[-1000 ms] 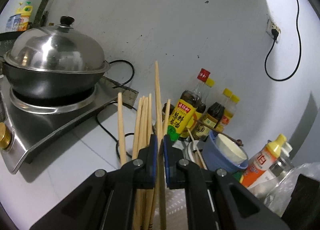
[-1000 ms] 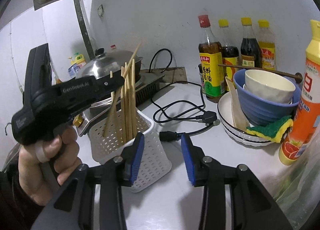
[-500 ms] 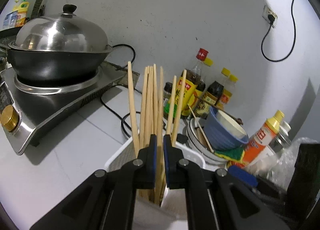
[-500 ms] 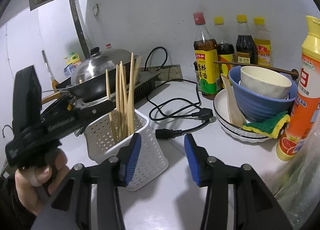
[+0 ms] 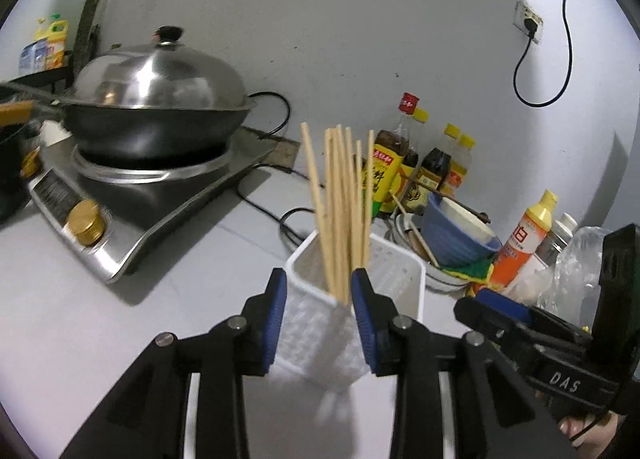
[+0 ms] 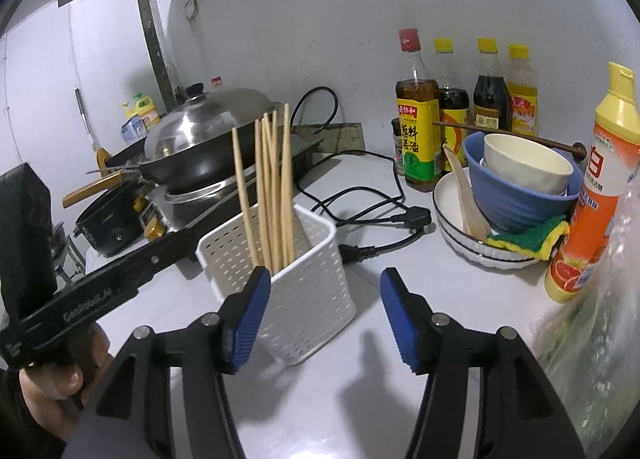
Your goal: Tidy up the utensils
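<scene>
Black cable (image 6: 360, 203) behind white basket (image 6: 304, 291)

Left hand-held gripper (image 6: 76, 309) body reads "GenRobot.AI"; right hand-held gripper (image 5: 564, 381) body reads "DAS".

1. A bundle of pale wooden chopsticks (image 5: 340, 211) (image 6: 269, 195) stands nearly upright, tips fanning slightly apart at the top, lower ends down inside the holder
2. A white perforated plastic utensil holder (image 5: 320, 323) (image 6: 304, 291), square with rounded corners, sits upright on the light countertop, near the stove and well apart from the stacked bowls
</scene>
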A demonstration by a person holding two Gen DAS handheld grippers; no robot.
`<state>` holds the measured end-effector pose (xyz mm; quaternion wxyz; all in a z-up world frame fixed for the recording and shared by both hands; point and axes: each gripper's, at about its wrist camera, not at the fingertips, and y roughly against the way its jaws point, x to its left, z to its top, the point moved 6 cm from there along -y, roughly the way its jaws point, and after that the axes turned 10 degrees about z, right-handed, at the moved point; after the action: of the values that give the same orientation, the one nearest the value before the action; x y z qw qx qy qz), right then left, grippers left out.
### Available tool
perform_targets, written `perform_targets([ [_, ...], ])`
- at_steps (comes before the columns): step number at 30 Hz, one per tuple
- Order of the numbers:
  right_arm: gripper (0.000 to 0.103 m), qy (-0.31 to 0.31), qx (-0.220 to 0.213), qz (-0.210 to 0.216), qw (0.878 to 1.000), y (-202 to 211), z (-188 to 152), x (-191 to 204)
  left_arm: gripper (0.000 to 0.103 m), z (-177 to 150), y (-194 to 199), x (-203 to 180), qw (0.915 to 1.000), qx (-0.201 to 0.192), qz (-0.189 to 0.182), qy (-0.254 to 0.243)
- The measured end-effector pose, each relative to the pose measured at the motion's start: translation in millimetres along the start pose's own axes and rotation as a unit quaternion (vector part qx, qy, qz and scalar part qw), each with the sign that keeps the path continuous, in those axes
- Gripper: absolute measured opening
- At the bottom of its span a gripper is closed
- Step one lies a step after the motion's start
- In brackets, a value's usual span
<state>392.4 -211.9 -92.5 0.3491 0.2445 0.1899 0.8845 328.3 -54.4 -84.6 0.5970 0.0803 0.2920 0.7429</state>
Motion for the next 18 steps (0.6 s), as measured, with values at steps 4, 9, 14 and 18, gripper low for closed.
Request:
perform_targets([
  [4, 0.056, 0.007, 0.004, 0.000, 1.000, 4.9, -6.9, 14.4, 0.032, -10.0, 14.3, 17.0, 1.0000, 0.003, 0.009, 0.002],
  [9, 0.056, 0.018, 0.009, 0.001, 1.000, 13.0, -18.1, 35.8, 0.033, -24.4, 33.0, 34.1, 0.9998, 0.004, 0.017, 0.007],
  [14, 0.056, 0.026, 0.014, 0.000, 1.000, 20.5, -29.0, 52.2, 0.035, -36.4, 51.4, 49.0, 0.9997, 0.005, 0.022, 0.008],
  [18, 0.056, 0.030, 0.017, -0.002, 0.999, 28.7, -39.2, 62.9, 0.038, -45.3, 66.5, 59.6, 0.9997, 0.002, 0.024, 0.008],
])
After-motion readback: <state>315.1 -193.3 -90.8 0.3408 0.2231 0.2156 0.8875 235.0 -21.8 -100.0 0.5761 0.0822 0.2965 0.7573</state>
